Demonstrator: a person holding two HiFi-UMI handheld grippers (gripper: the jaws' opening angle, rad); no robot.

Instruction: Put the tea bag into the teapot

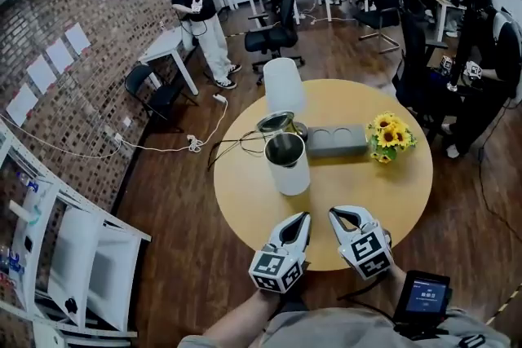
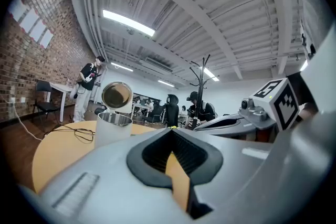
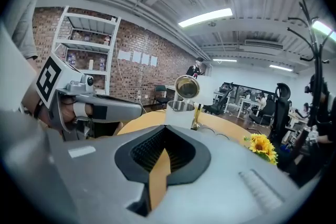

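Note:
The white teapot [image 1: 289, 165] stands near the middle of the round wooden table [image 1: 245, 200], its metal lid [image 1: 276, 123] hinged up and its mouth open. It also shows in the left gripper view as the teapot [image 2: 111, 129] and in the right gripper view as the teapot [image 3: 179, 107]. I see no tea bag in any view. My left gripper [image 1: 303, 217] [image 2: 170, 132] and right gripper [image 1: 335, 214] [image 3: 165, 132] hover side by side over the table's near edge, short of the pot. Both are shut with nothing between the jaws.
Behind the pot stand a grey tray [image 1: 336, 140] with two round hollows, a bunch of sunflowers [image 1: 390, 137] and a tall white cylinder [image 1: 283, 84]. A black cable [image 1: 232, 145] lies across the table's left side. Office chairs and a standing person [image 1: 200, 12] are farther back.

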